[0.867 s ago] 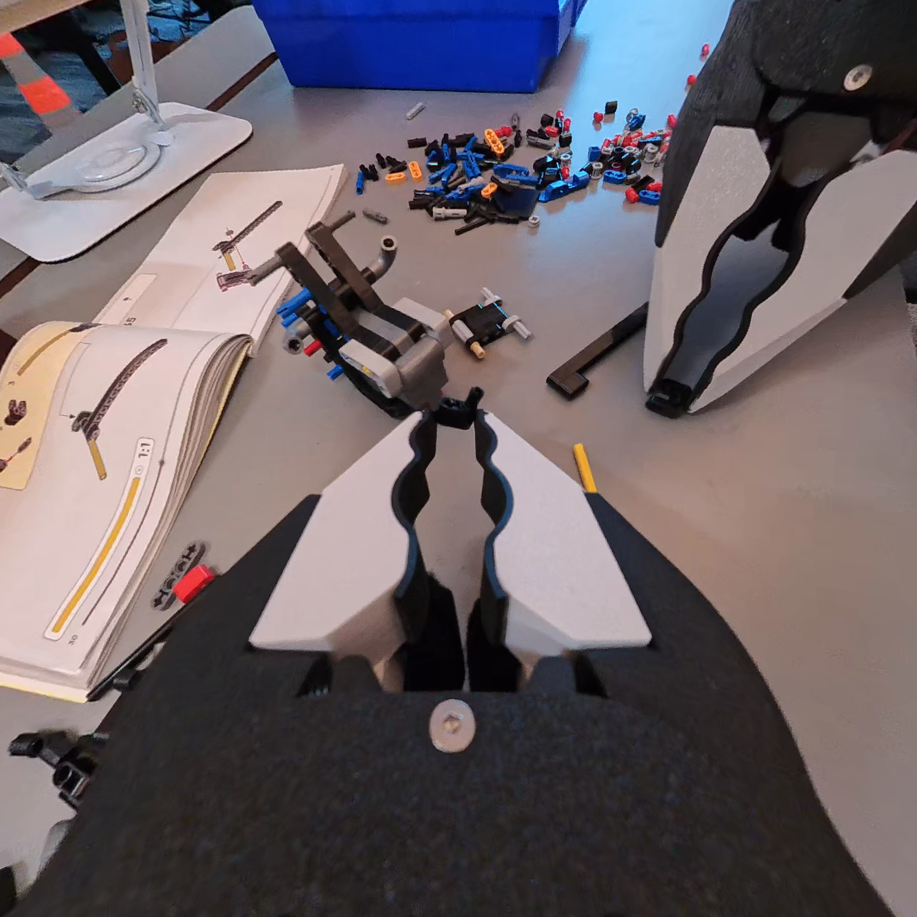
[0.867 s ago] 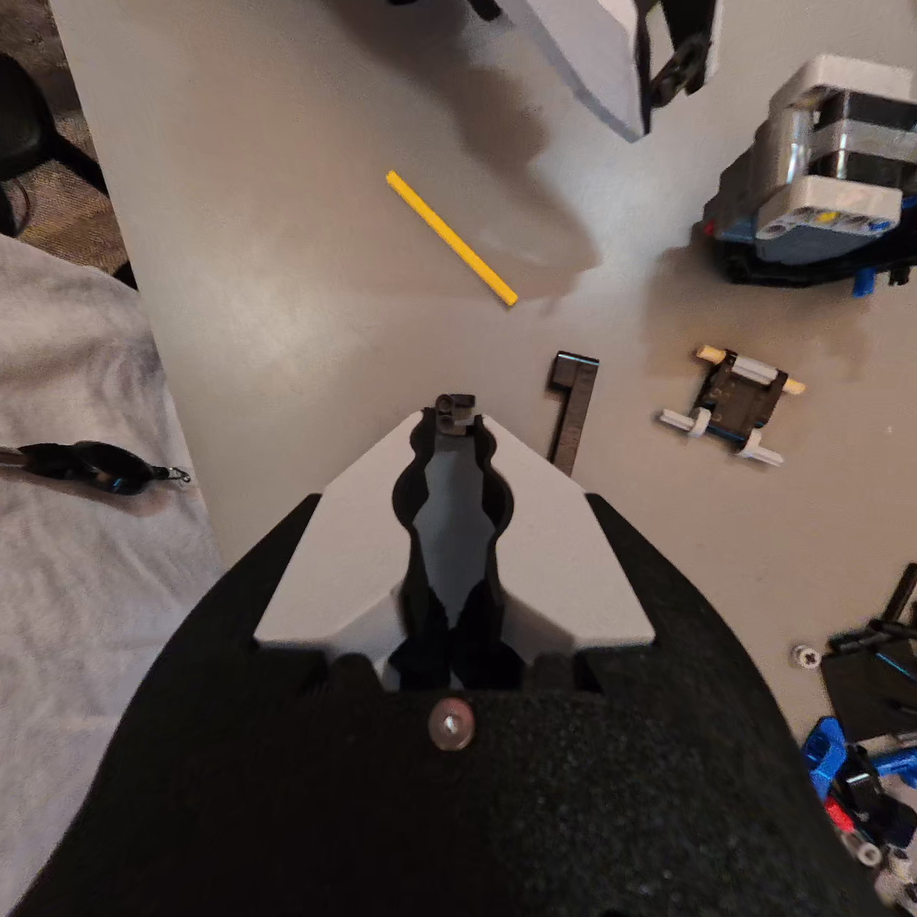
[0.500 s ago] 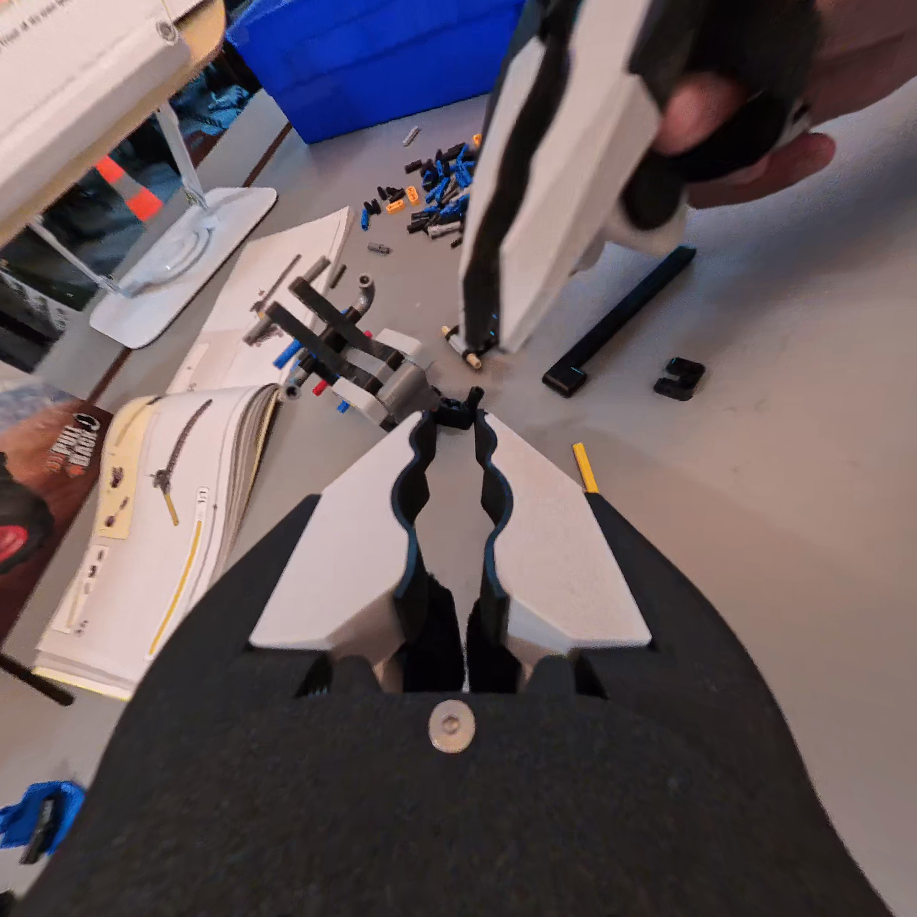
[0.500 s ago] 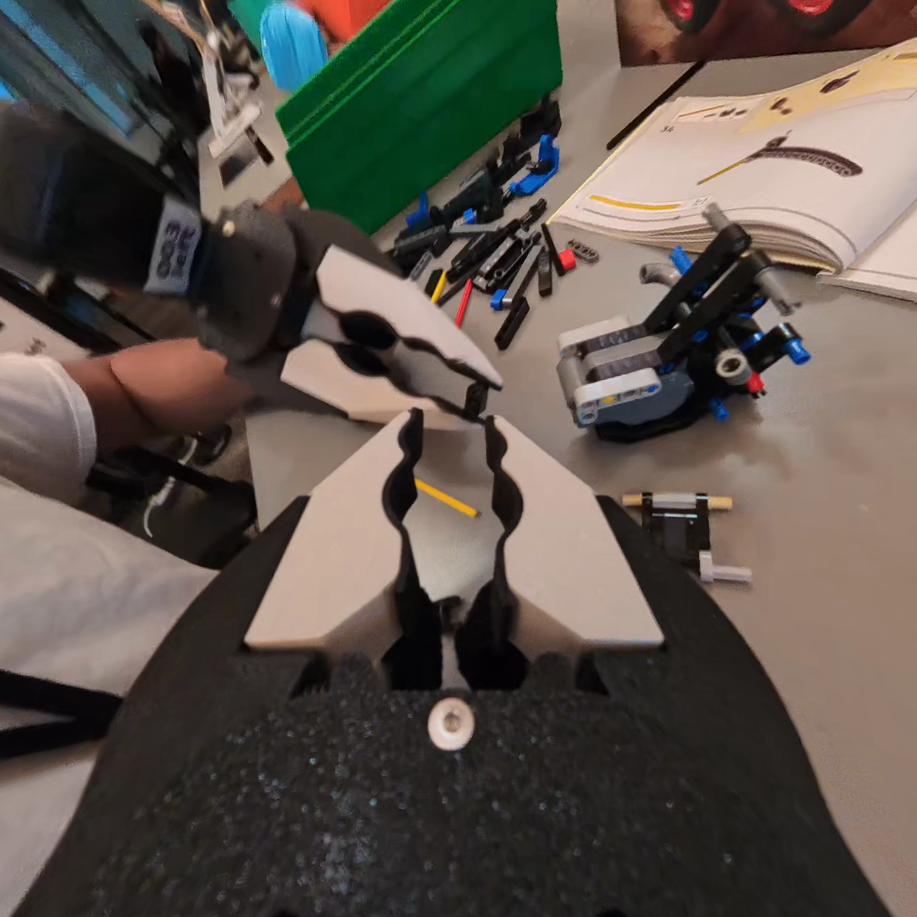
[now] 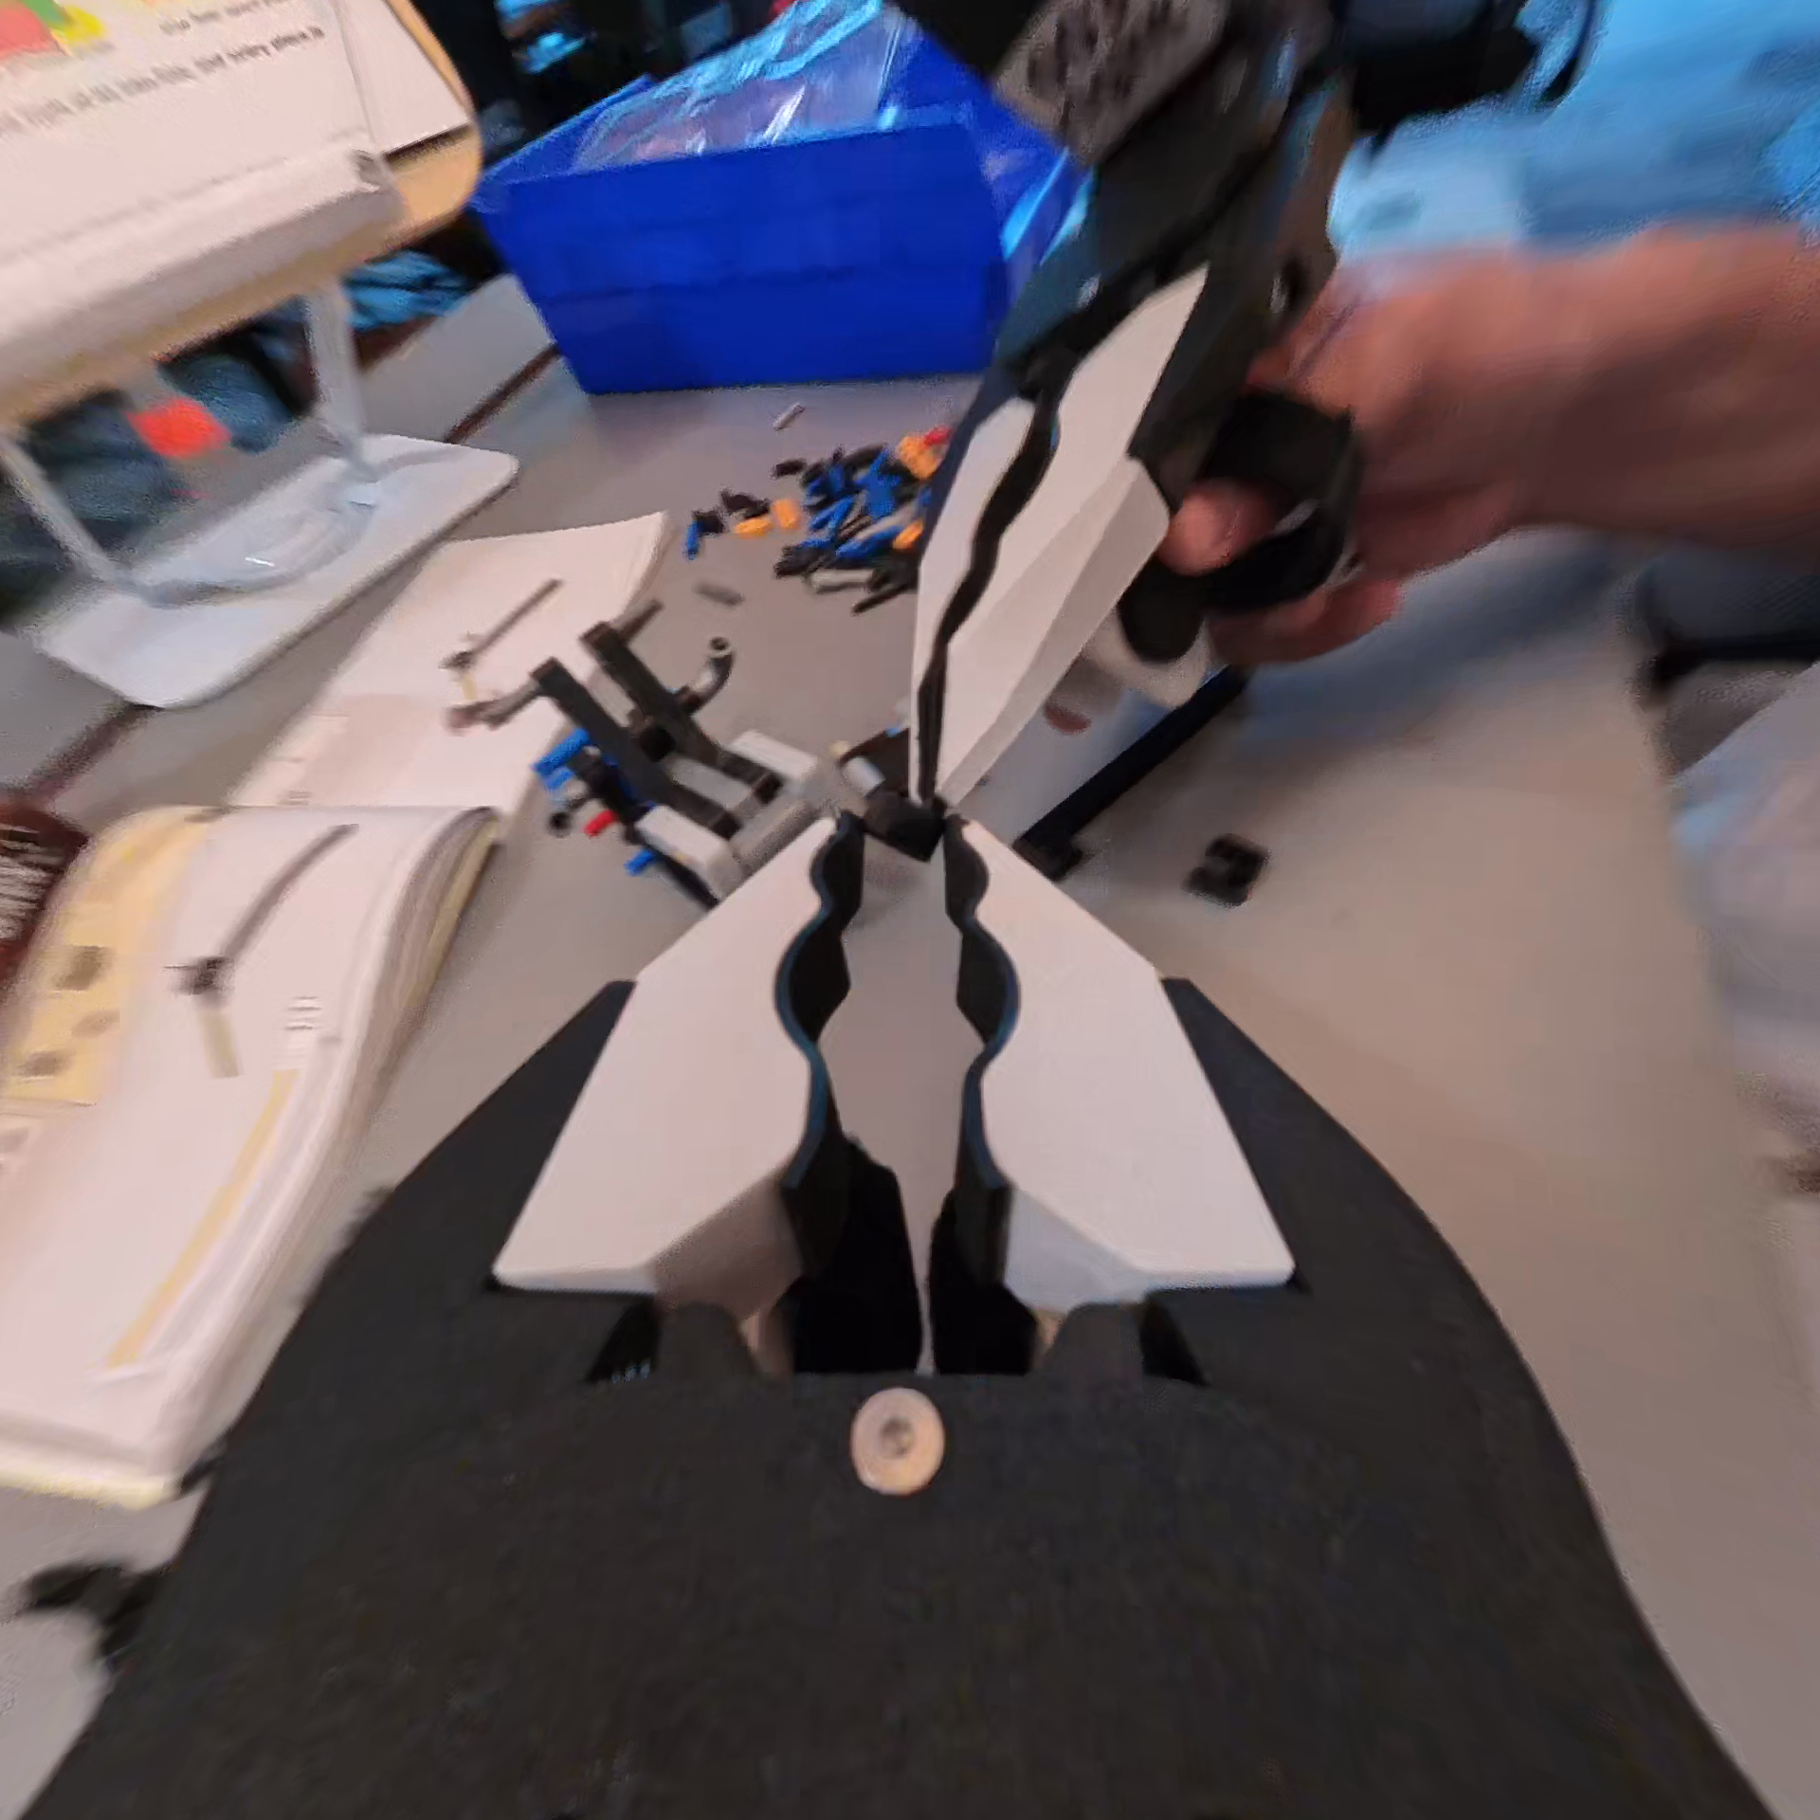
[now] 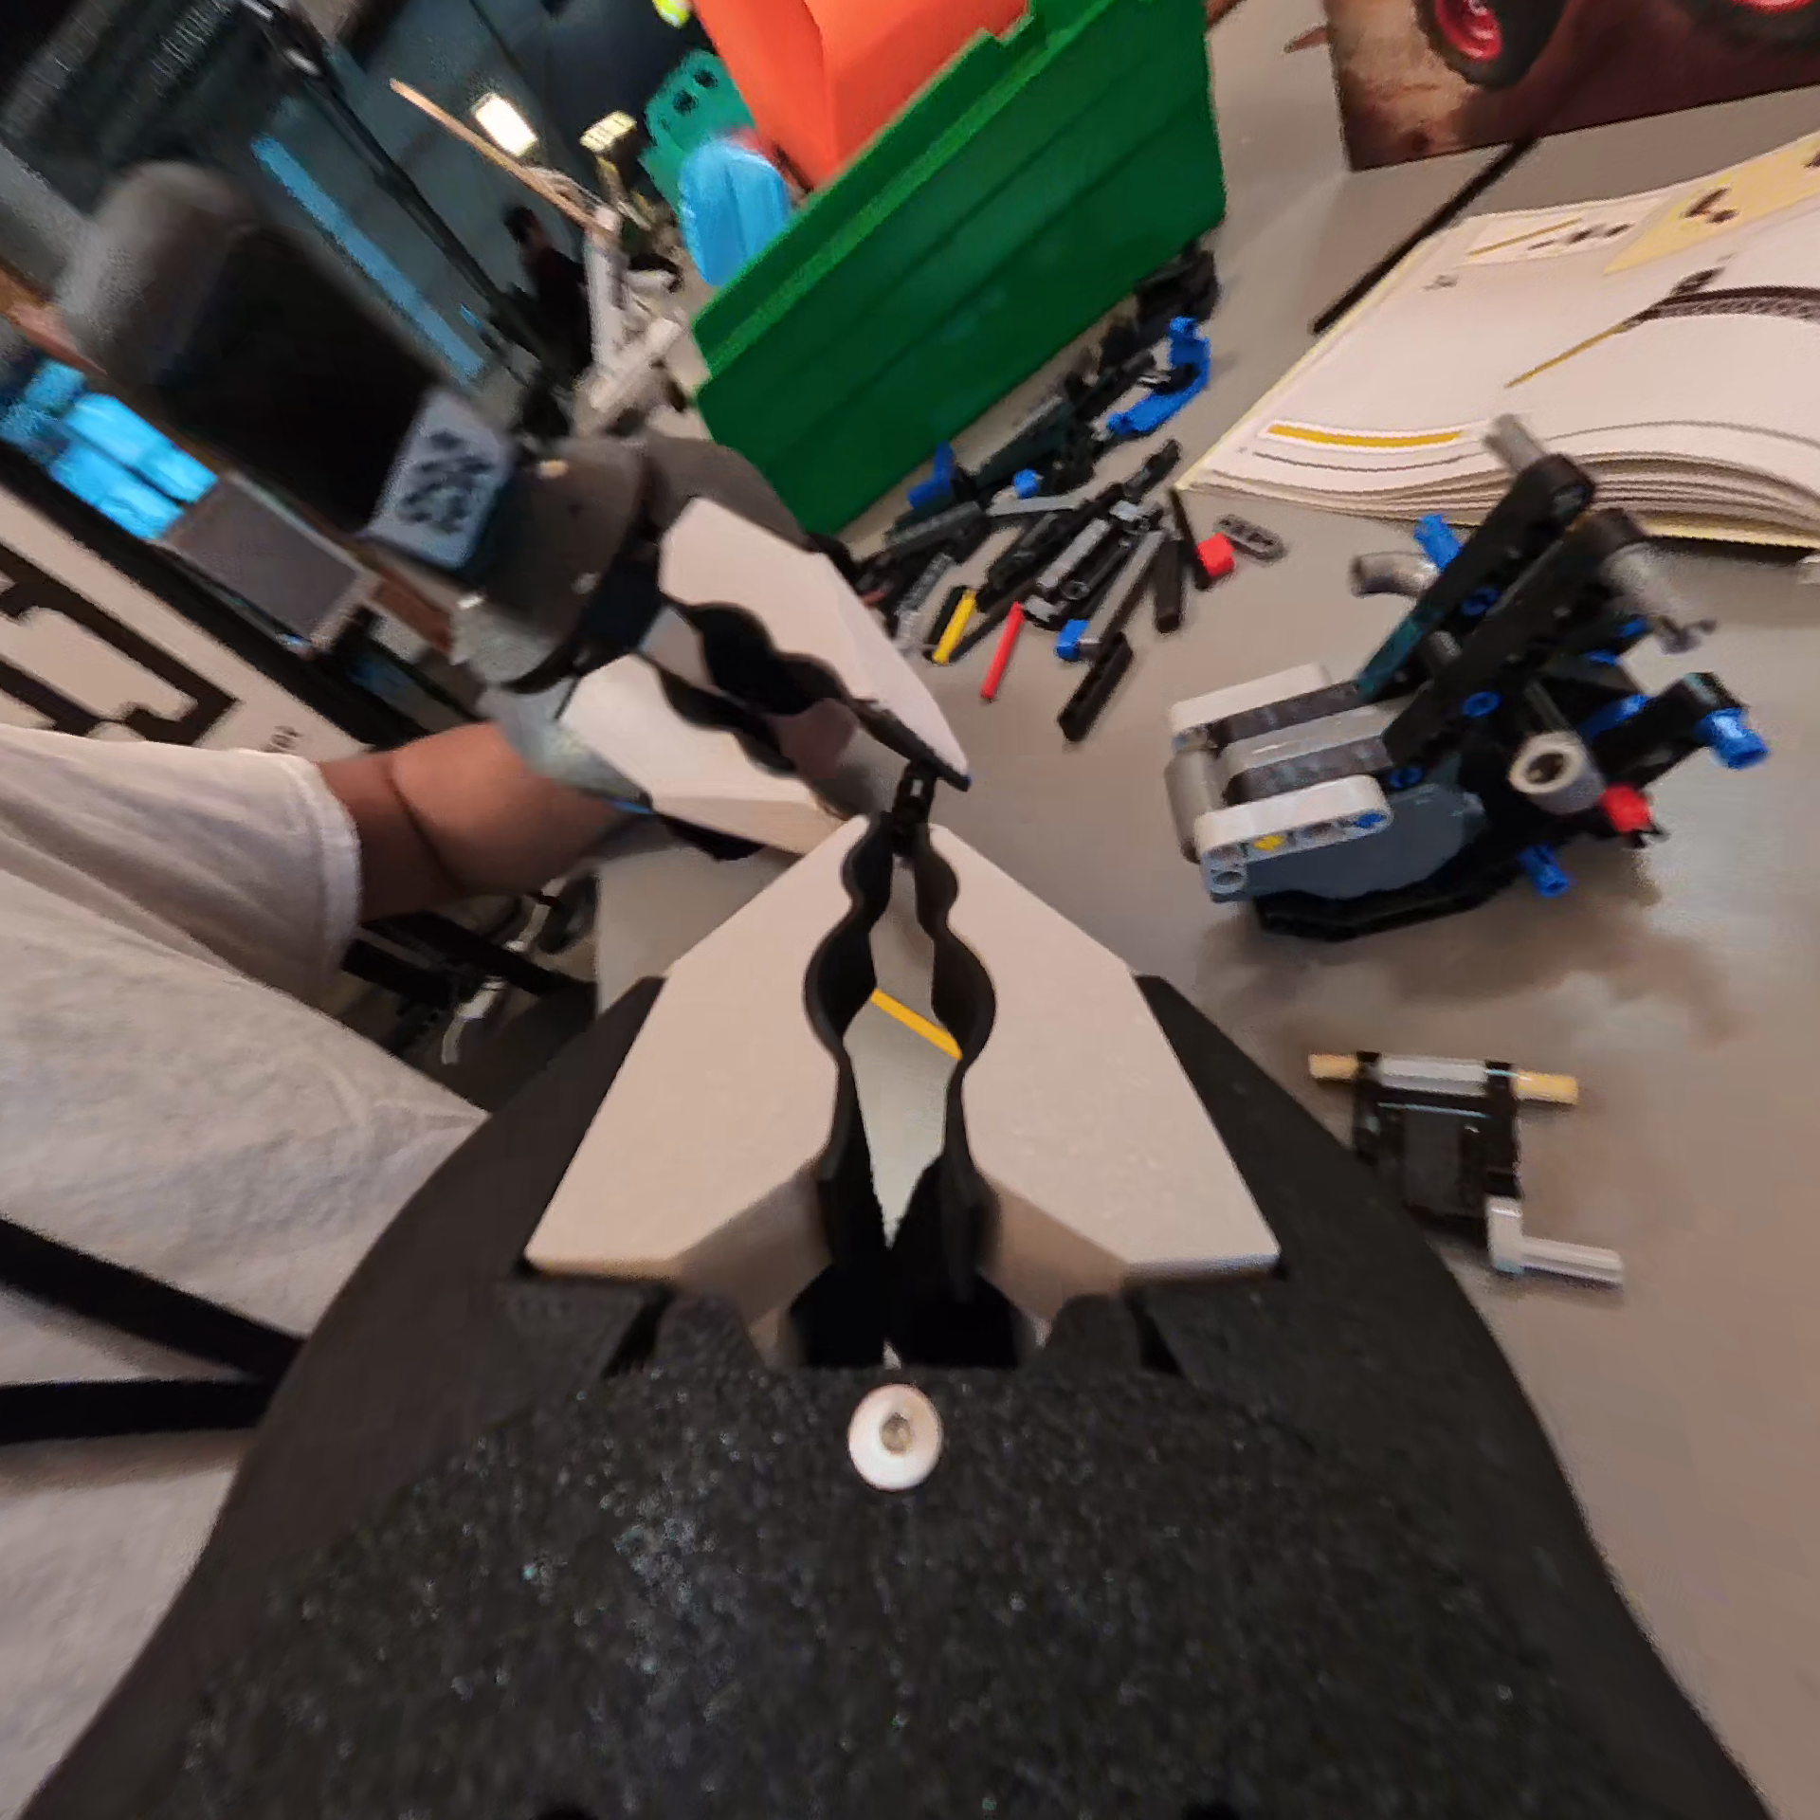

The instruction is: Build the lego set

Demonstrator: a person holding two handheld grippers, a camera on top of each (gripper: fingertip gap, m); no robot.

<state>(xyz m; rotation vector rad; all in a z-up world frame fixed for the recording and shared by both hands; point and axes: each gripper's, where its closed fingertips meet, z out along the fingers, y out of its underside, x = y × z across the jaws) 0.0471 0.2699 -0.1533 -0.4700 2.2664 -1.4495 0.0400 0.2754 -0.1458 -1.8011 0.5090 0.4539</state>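
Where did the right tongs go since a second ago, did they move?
Yes. The right tongs moved left, off the black beam, to meet the left tongs.

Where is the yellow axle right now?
The yellow axle lies on the table, seen in the right wrist view through the gap between the right gripper's fingers, left of the small black assembly.
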